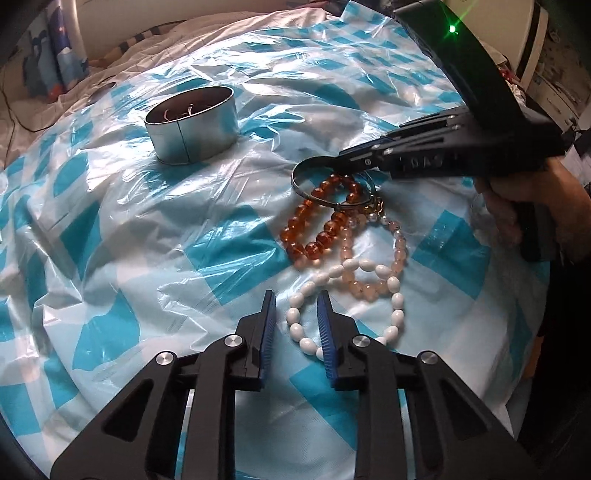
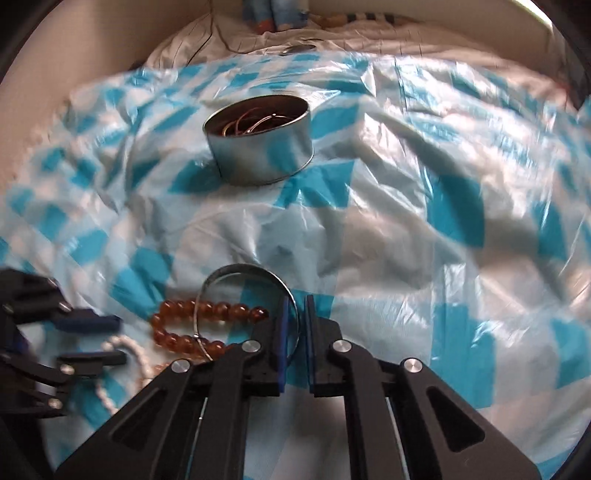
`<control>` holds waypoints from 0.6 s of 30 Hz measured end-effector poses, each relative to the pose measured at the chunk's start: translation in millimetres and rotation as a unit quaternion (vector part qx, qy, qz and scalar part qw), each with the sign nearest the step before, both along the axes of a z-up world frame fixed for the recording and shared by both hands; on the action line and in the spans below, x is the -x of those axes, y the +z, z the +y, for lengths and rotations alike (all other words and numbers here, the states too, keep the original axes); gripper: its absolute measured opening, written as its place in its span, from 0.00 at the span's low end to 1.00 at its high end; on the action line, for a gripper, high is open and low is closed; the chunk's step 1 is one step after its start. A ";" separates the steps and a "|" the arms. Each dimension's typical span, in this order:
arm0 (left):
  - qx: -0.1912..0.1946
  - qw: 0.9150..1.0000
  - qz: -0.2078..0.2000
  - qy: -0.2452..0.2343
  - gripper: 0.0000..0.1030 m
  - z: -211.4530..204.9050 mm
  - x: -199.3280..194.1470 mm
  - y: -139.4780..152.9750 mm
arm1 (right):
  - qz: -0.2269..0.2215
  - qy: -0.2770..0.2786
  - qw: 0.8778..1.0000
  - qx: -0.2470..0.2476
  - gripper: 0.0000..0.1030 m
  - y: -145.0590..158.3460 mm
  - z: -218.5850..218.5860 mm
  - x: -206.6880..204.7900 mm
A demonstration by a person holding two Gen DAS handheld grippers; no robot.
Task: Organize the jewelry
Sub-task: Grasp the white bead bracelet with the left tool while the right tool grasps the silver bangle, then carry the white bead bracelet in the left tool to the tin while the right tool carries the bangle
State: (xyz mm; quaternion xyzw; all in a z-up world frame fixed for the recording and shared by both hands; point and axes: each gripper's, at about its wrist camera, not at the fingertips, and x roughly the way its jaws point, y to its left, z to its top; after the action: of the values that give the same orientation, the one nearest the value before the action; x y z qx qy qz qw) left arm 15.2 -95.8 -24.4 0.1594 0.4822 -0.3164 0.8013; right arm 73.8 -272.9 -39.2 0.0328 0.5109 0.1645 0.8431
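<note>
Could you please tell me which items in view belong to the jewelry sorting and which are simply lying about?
Part of the job:
silver bangle, pinched in the right gripper
amber bead bracelet
pink bead bracelet
white bead bracelet
round metal tin, already holding rings
left gripper, open

Just lying about:
blue-checked plastic sheet
white bedding
black cable

The right gripper [image 2: 296, 301] pinches a thin metal bangle [image 2: 243, 271] between its blue-padded fingers [image 2: 283, 325], with the ring standing out ahead of them. Under the bangle lies an amber bead bracelet [image 2: 177, 338], and beside that, part of a white bead bracelet [image 2: 122, 345]. The left gripper [image 2: 99, 341] is at the left edge, fingers apart. Farther off, a round metal tin [image 2: 264, 147] holding thin rings sits on the blue-and-white plastic sheet [image 2: 424, 240].
</note>
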 end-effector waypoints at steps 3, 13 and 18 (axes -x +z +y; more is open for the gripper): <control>-0.006 1.000 0.001 -0.004 0.25 -3.4 1.2 -3.8 | -0.012 0.025 0.998 0.048 0.09 -1.9 14.1 3.5; 0.000 1.000 -0.023 0.017 0.06 -0.7 -1.5 7.2 | 0.002 -0.008 0.998 -0.070 0.04 1.3 -5.2 1.8; 0.076 0.994 -0.038 0.063 0.06 25.8 -14.2 36.3 | 0.025 -0.035 0.980 -0.195 0.04 5.0 -27.8 -4.3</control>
State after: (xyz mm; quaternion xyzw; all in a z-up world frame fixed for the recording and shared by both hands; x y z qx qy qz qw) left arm 29.4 -69.9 11.8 0.0792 0.4346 -0.2943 0.8475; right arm 78.0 -300.7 -34.2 0.2191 0.4886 0.2303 0.8125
